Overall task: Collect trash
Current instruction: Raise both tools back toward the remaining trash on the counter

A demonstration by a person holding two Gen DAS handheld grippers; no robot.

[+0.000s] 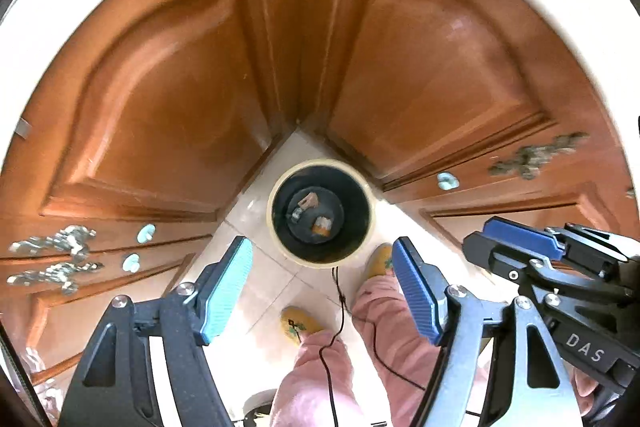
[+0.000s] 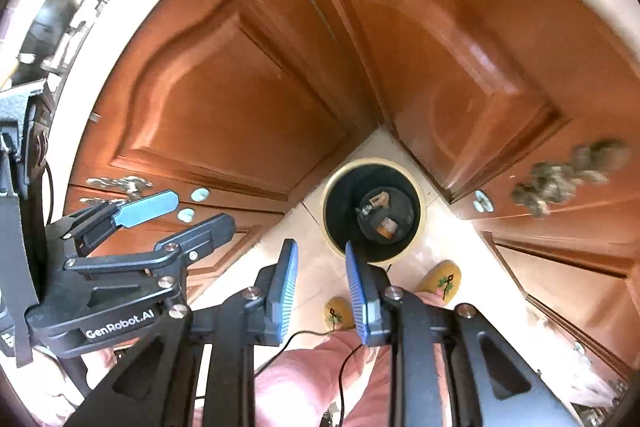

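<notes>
Left wrist view: both claws hang empty above the trash bin in the cabinet corner.

I see the bin [image 1: 321, 214] standing on the tiled floor [image 1: 256, 279] where the two wooden cabinet doors [image 1: 176, 99] meet, with a few scraps [image 1: 322, 225] lying at its bottom. My left claw [image 1: 322, 287] stands wide with nothing between its pads; my right claw [image 2: 322, 283] is narrow and also empty. No loose trash shows on the floor from here, so I judge this step to be pulling away to look for the next piece. I'd lift straight and keep both claws clear of the bin rim, the dangling cable [image 1: 336, 311] and the person's slippers [image 1: 298, 325], then open the right claw wider before reaching for anything.
</notes>
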